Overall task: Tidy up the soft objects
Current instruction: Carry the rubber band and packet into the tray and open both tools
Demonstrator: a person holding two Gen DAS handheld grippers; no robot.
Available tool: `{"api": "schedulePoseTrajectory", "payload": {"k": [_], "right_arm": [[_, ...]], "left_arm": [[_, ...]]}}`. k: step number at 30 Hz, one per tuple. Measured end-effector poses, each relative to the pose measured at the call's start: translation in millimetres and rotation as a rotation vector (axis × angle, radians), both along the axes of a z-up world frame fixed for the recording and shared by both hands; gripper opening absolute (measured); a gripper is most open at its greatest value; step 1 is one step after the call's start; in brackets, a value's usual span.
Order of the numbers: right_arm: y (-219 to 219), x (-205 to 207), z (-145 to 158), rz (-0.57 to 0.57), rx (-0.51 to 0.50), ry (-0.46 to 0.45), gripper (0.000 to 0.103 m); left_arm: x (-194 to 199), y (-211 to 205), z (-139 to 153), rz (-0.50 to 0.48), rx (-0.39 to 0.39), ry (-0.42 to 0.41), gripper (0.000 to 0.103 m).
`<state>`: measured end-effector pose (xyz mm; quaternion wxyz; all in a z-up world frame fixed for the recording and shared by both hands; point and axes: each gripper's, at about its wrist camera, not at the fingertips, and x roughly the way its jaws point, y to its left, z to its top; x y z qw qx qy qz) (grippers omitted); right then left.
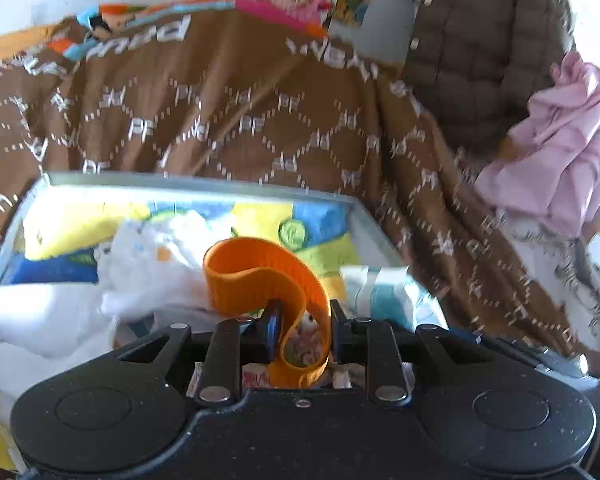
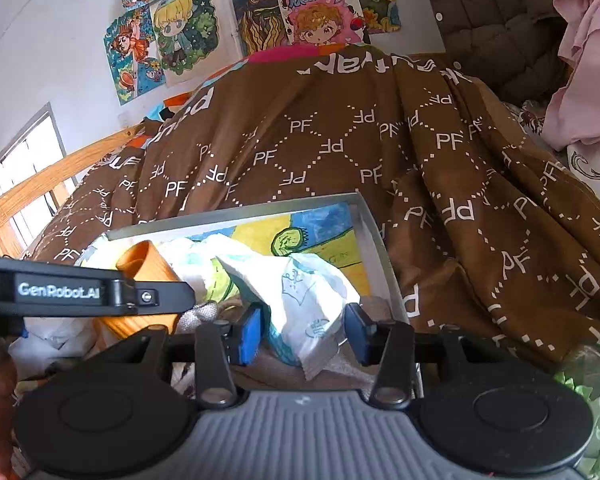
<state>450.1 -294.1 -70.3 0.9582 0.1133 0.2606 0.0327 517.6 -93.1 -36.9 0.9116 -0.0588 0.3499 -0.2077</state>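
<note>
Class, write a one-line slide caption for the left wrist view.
Left gripper pinching a ribbed orange silicone band above a grey-rimmed tray of soft packets.

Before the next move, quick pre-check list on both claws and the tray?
1. Left claw gripping the orange band: ok, the band sits pinched between its fingers.
2. Right claw around the white packet: ok, fingers either side; contact cannot tell.
3. Right claw state: open, not ok for lifting.
4. Both items over the grey tray: ok.
5. Arms apart: not ok, the left claw crosses close in the right wrist view.
6. Free spot in the tray: cannot tell.
</note>
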Motion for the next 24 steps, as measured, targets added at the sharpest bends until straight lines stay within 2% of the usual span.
{"api": "schedulePoseTrajectory", "payload": {"k": [5,7,11,13,14,16,19,24], "right_arm": [[0,-1,2,-0.007,-0.008,0.004,0.056],[-1,-2,3,-0.011,-0.004,0.005,0.059],[1,-4,7,-0.008,-0.011,0.001,0.065],[1,-6,9,-0.004,-0.014,-0.005,0.07],[2,-7,11,-0.005,-0.018,-0.007,0.072],[1,-9,13,-0.012,-0.018,-0.006,0.082],[1,-14,16,-0.018,-0.017,-0.005,0.087],[1,-23,28,-0.029,-0.032,-0.023,0.093]], "left_arm": [[4,0,-1,0.014,0.005,0.028,0.033],[1,2,-1,0.013,0.0,0.034,0.042],[-3,11,-2,0.034,-0.023,0.044,0.052],[-6,14,-1,0.043,-0.023,0.043,0.061],[-8,15,0,0.046,-0.023,0.039,0.062],[-12,17,1,0.057,-0.022,0.039,0.065],[-18,22,3,0.086,-0.029,0.039,0.076],[-30,33,8,0.124,-0.037,0.021,0.082]]}}
